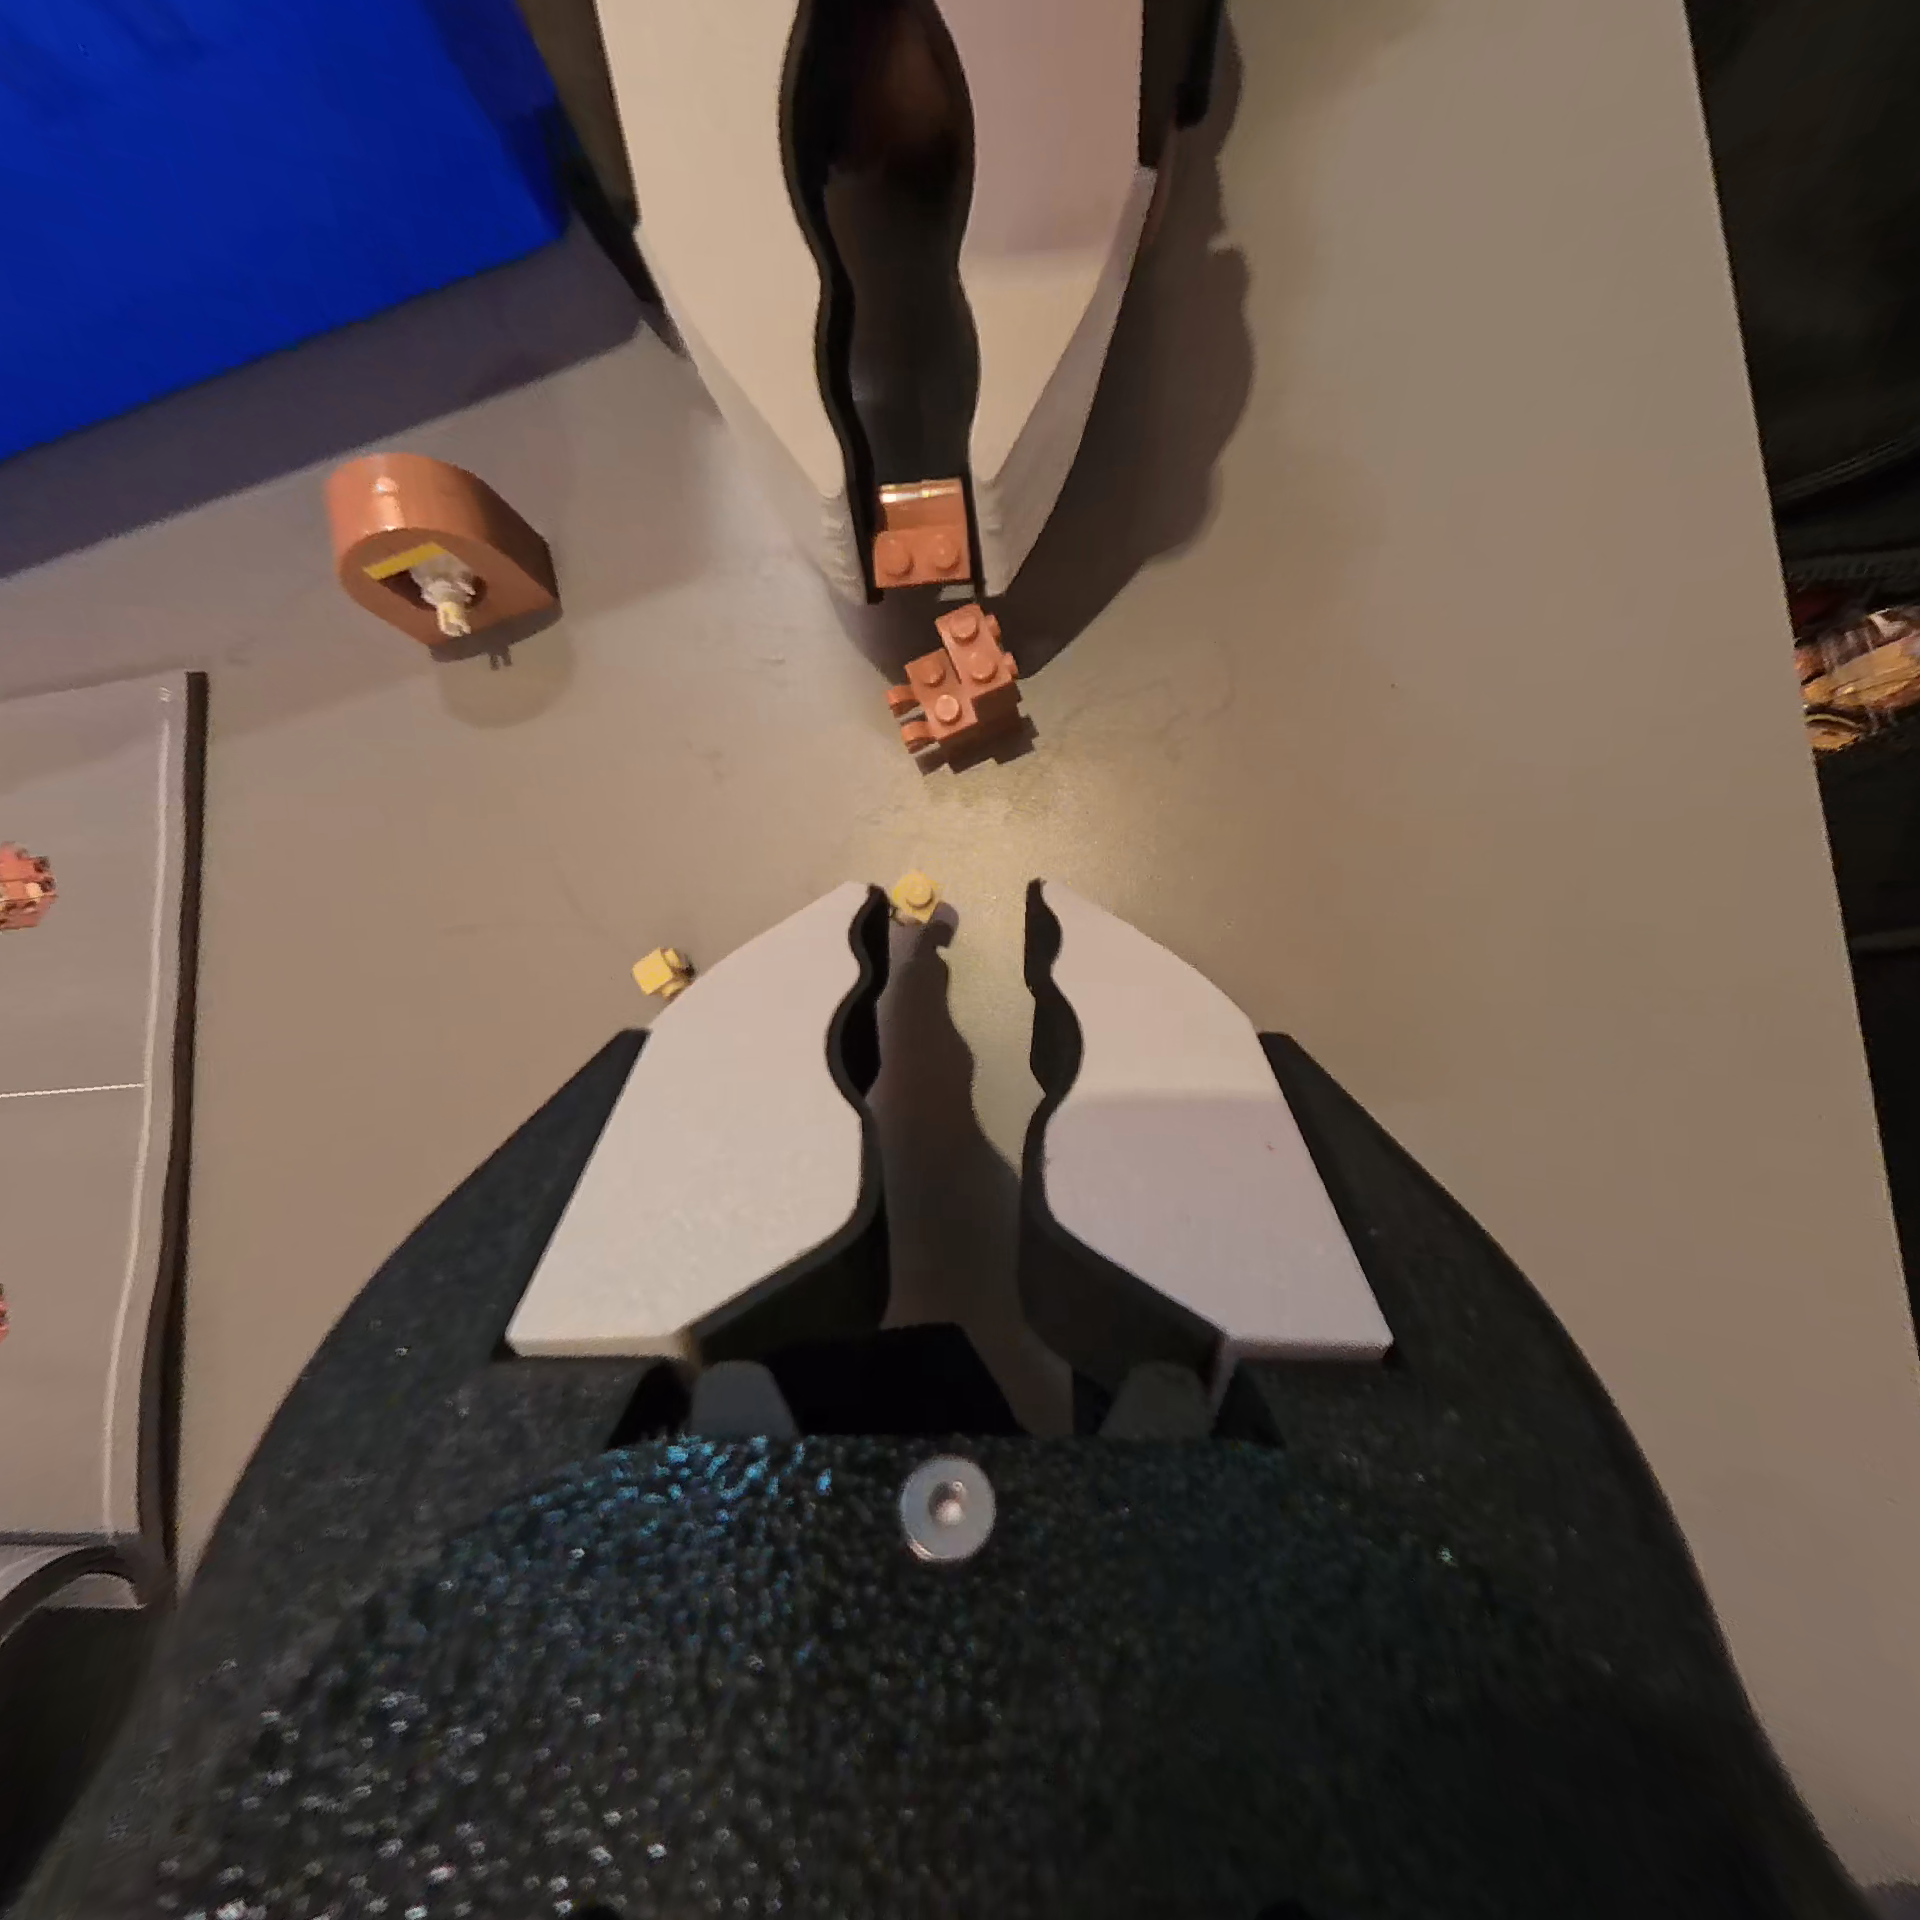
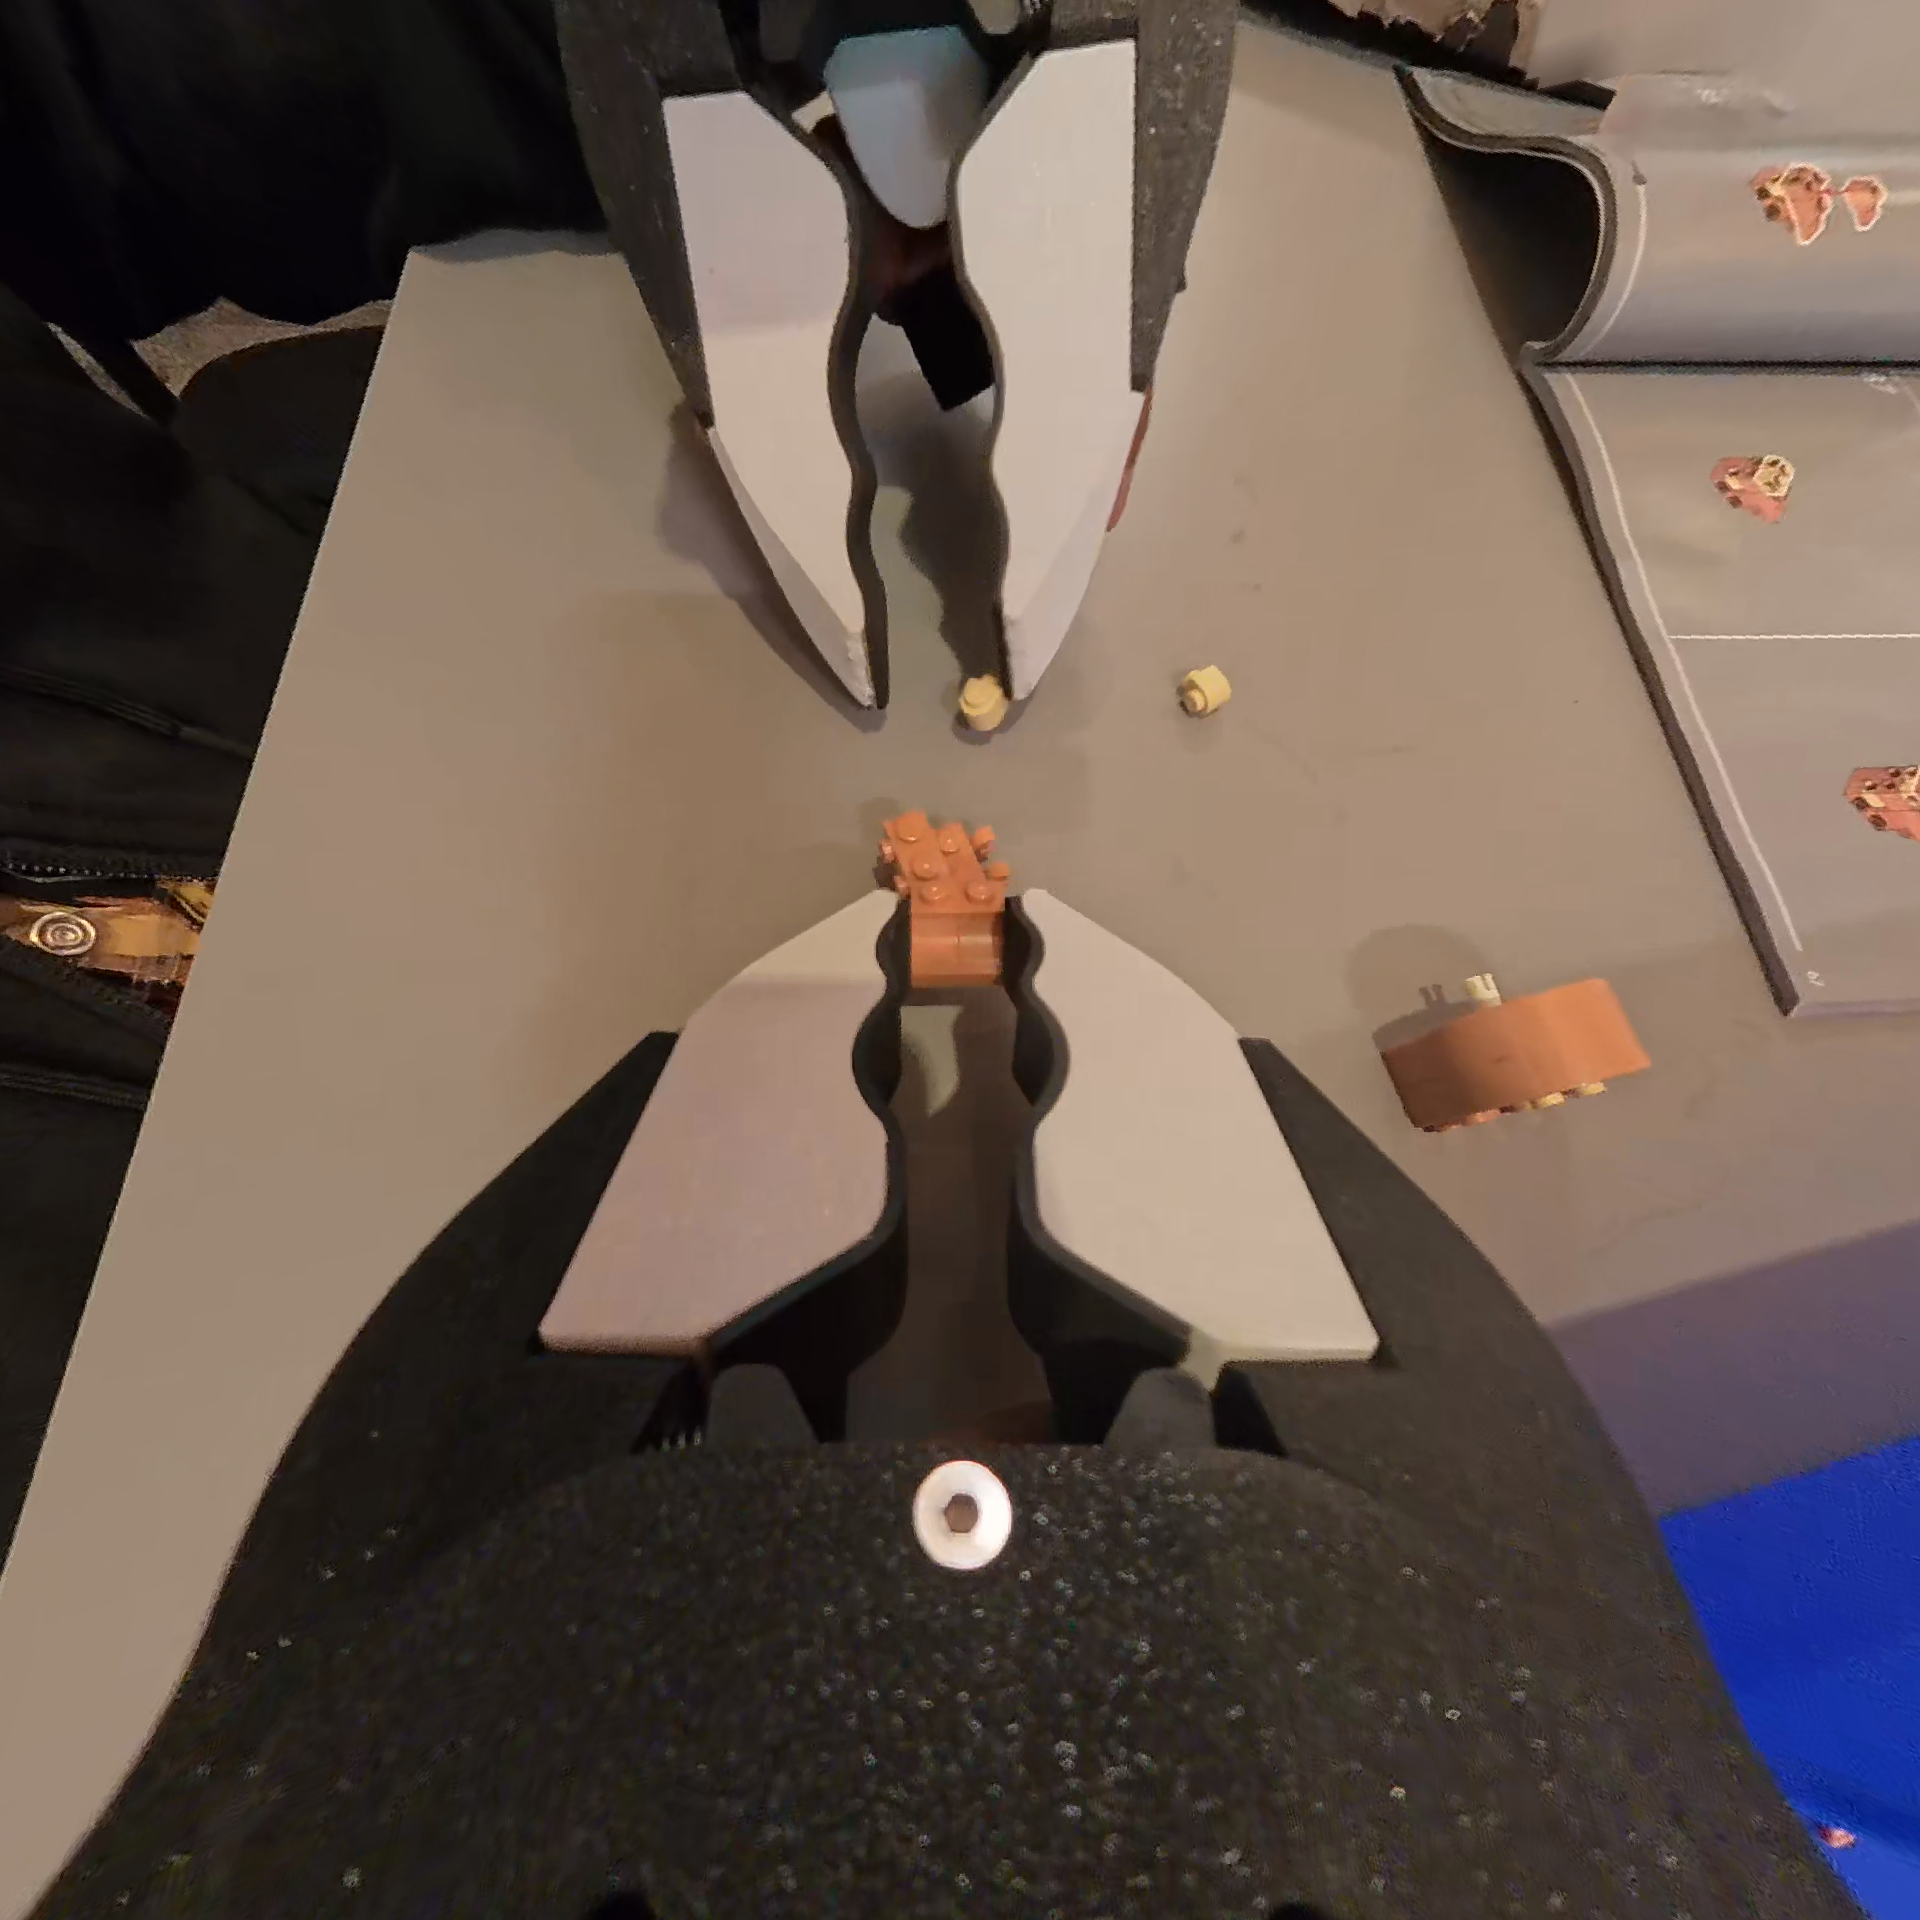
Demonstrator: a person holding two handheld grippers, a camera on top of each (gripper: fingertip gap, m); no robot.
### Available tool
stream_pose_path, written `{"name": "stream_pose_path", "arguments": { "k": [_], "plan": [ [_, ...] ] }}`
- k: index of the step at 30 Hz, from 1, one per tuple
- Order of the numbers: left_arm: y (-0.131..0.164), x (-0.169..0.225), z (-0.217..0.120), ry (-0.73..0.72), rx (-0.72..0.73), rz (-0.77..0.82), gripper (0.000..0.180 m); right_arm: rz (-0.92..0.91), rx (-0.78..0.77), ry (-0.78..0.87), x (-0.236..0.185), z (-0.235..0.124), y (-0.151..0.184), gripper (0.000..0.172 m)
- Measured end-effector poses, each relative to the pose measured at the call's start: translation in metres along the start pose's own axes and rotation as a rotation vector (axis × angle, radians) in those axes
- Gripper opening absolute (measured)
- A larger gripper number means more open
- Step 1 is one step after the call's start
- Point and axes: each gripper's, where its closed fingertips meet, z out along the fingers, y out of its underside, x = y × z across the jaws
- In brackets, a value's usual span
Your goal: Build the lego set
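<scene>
My left gripper (image 1: 951,902) is open low over the grey table (image 1: 1351,831). A small tan round stud (image 1: 914,899) lies on the table between its fingertips, close beside one finger; the other pad stands apart from it. The right wrist view shows the same left gripper (image 2: 951,696) and stud (image 2: 982,707). My right gripper (image 2: 954,920) is shut on a brown brick (image 2: 954,945), with both pads against its sides. It faces the left gripper, as the left wrist view (image 1: 925,592) shows. A small brown brick assembly (image 1: 961,681) lies on the table just beyond its tips.
A second tan stud (image 1: 660,971) lies beside my left gripper. A brown rounded block (image 1: 442,551) with a pale peg lies farther off. An open grey booklet (image 1: 94,1039) with pictured bricks lies at the table's side. A blue surface (image 1: 208,208) lies beyond it. My hands' fingertips stand some 5 centimeters from each other.
</scene>
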Motion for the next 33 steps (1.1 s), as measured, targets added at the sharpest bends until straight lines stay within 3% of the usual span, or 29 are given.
{"name": "stream_pose_path", "arguments": {
  "k": [8, 15, 21, 27, 33],
  "plan": [
    [-0.003, 0.001, -0.005, 0.008, 0.03, -0.041, 0.025, -0.051, -0.04, -0.018, -0.009, 0.004, 0.004, 0.017],
    [-0.02, 0.03, 0.0, 0.052, 0.045, -0.055, 0.017, -0.07, -0.047, -0.056, -0.026, 0.012, -0.003, 0.016],
    [-0.01, 0.017, 0.003, -0.058, -0.025, -0.106, 0.021, -0.148, -0.047, -0.044, -0.039, 0.016, -0.01, 0.017],
    [-0.012, 0.01, 0.005, -0.09, 0.021, -0.104, 0.032, -0.037, 0.073, 0.021, -0.018, 0.004, -0.02, 0.017],
    [-0.014, 0.007, 0.014, -0.083, 0.037, -0.135, 0.04, -0.041, 0.059, 0.03, -0.017, 0.007, -0.016, 0.016]
  ]
}}
